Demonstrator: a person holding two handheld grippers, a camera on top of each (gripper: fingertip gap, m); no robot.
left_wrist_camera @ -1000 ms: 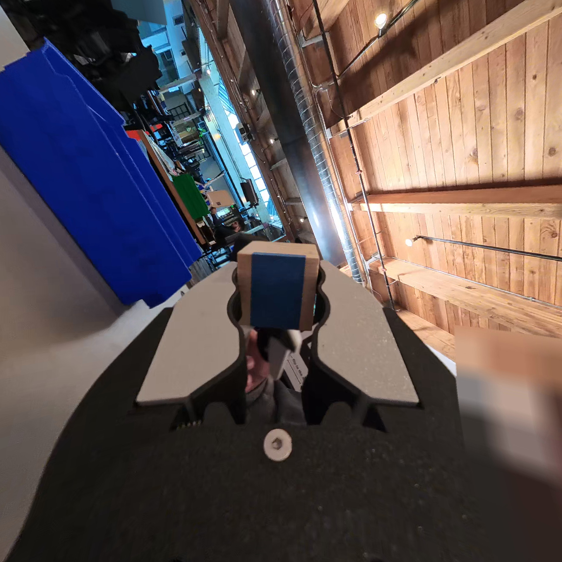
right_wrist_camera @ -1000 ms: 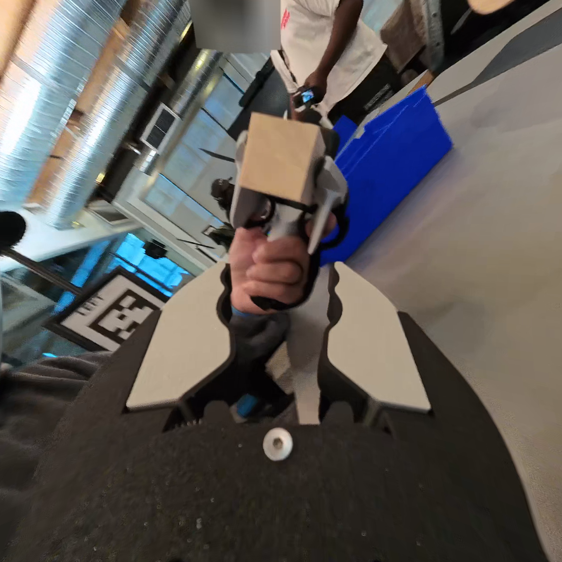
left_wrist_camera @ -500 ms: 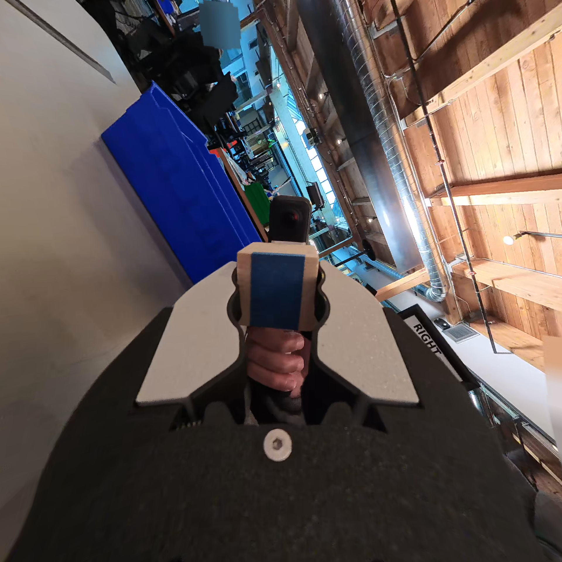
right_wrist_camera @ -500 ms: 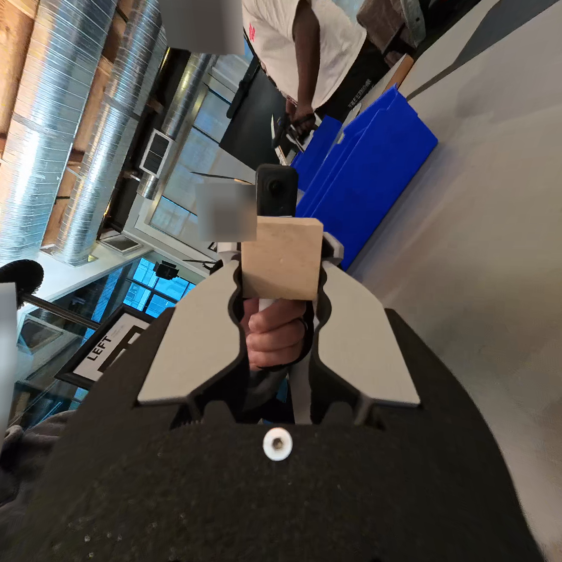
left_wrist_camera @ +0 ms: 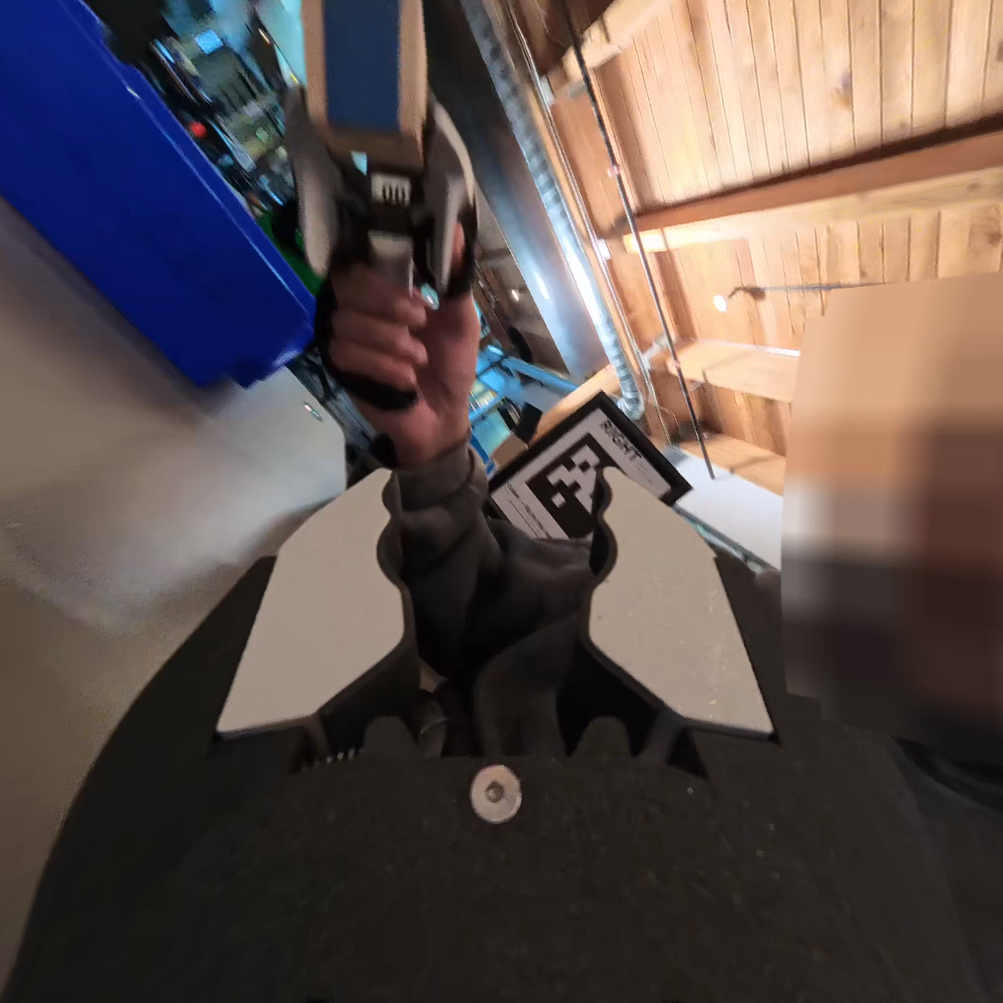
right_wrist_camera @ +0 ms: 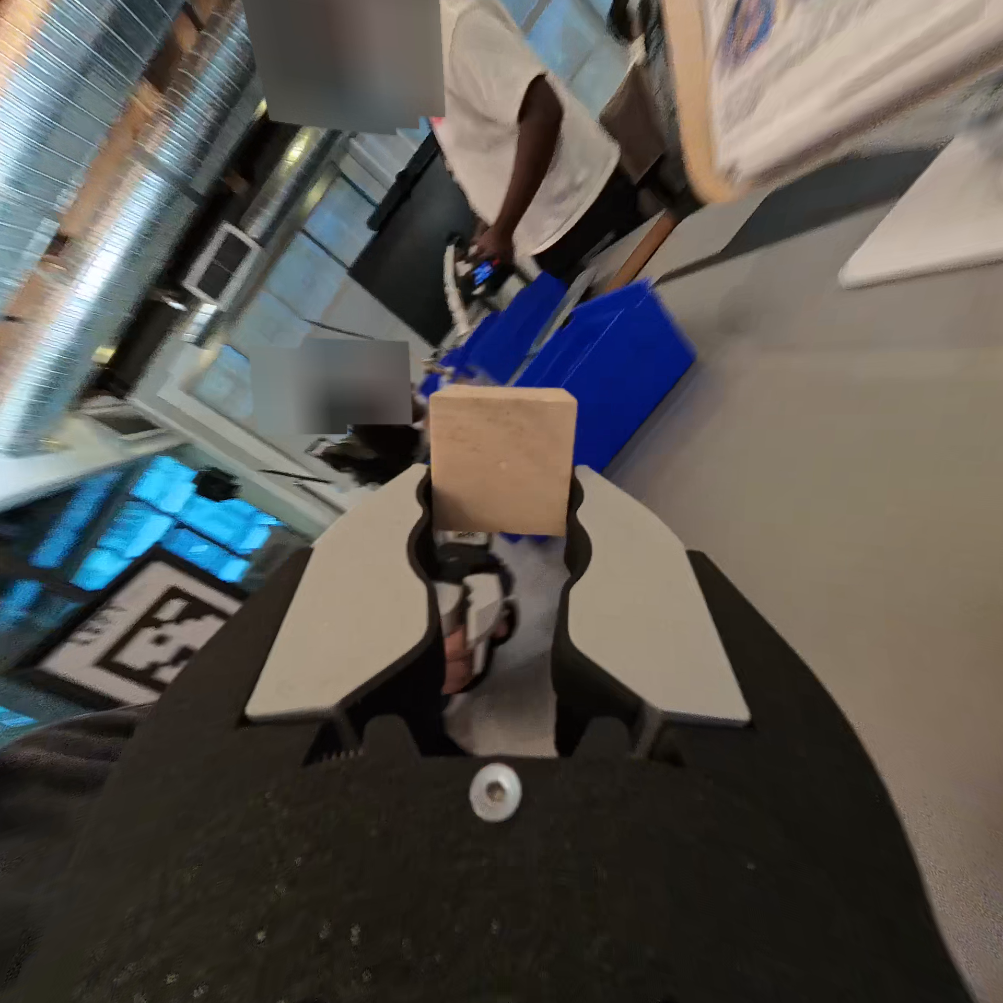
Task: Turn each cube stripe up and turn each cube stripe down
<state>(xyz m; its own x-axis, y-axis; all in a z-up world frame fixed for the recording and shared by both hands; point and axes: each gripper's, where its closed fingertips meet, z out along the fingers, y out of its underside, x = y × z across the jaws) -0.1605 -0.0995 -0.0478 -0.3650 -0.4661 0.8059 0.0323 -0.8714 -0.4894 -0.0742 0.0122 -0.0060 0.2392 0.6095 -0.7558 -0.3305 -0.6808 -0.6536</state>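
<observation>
Cube (right_wrist_camera: 502,461) of pale wood is held clamped between the fingertips of the right hand-held gripper (right_wrist_camera: 500,491), lifted well clear of the grey table (right_wrist_camera: 814,488); a plain face is turned toward that gripper's camera. In the left wrist view the same cube (left_wrist_camera: 361,70) is seen near the top edge, with its blue stripe (left_wrist_camera: 361,59) facing the left hand-held gripper (left_wrist_camera: 496,488), whose fingers stand apart with nothing between them. The stripe's long axis is seen running roughly along the right gripper's fingers. The cube lies ahead of and above the left gripper, well apart from it, beyond the person's hand (left_wrist_camera: 401,358) that grips the right tool. The right hand is therefore the nearer one, being already in contact. A blue bin (right_wrist_camera: 602,363) rests on the table farther off. The coming move is judged to turn on wrist roll: since the stripe faces away from the right camera, the table-facing side would be decided by how the right gripper is rotated before lowering. Whether other cubes remain cannot be told.
</observation>
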